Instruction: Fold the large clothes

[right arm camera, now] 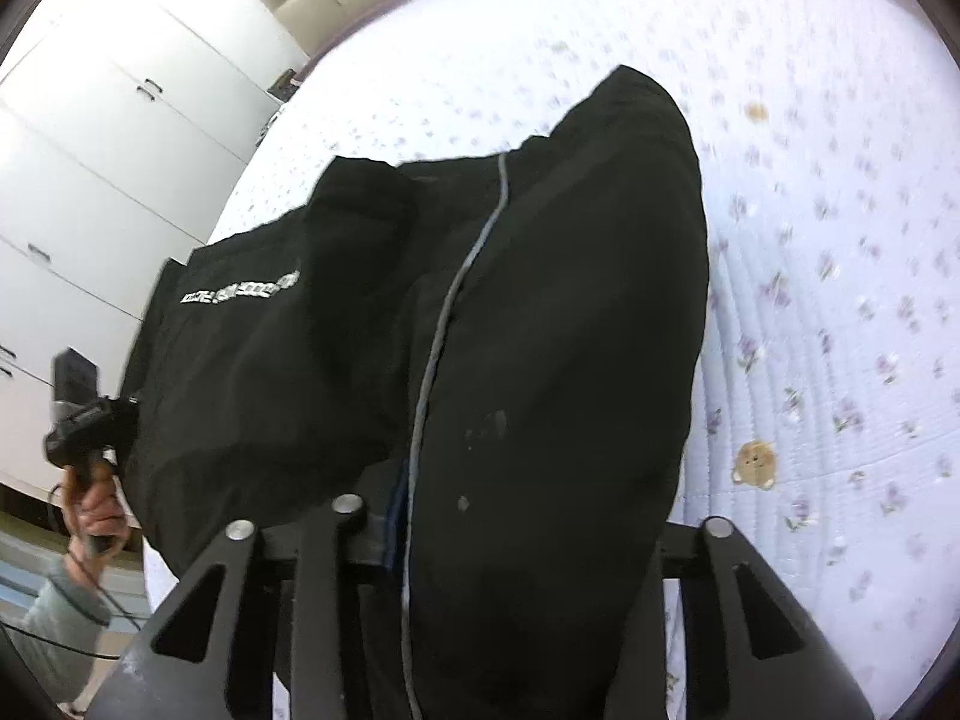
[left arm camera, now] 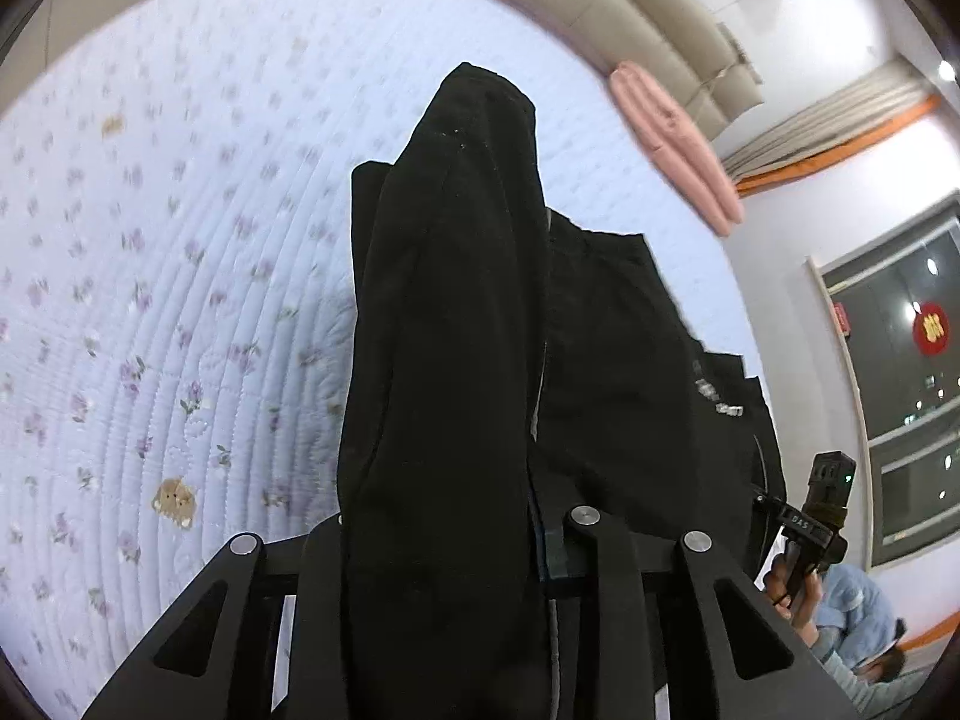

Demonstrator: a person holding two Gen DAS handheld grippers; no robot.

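Left wrist view: the black garment (left arm camera: pixel 444 312) drapes over the left gripper (left arm camera: pixel 444 540) – pinched in it – and the right gripper (right arm camera: pixel 480 540) pinches it too.

From my left tool (left arm camera: pixel 480 540) view, the black garment (left arm camera: pixel 444 360) drapes over the fingertips, so I cannot see the grip. The same cloth covers my right tool (right arm camera: pixel 480 540) in its view. White lettering (right arm camera: pixel 240 288) on the fabric is too blurred to read, and the bedspread (right arm camera: pixel 840 300) print smears.
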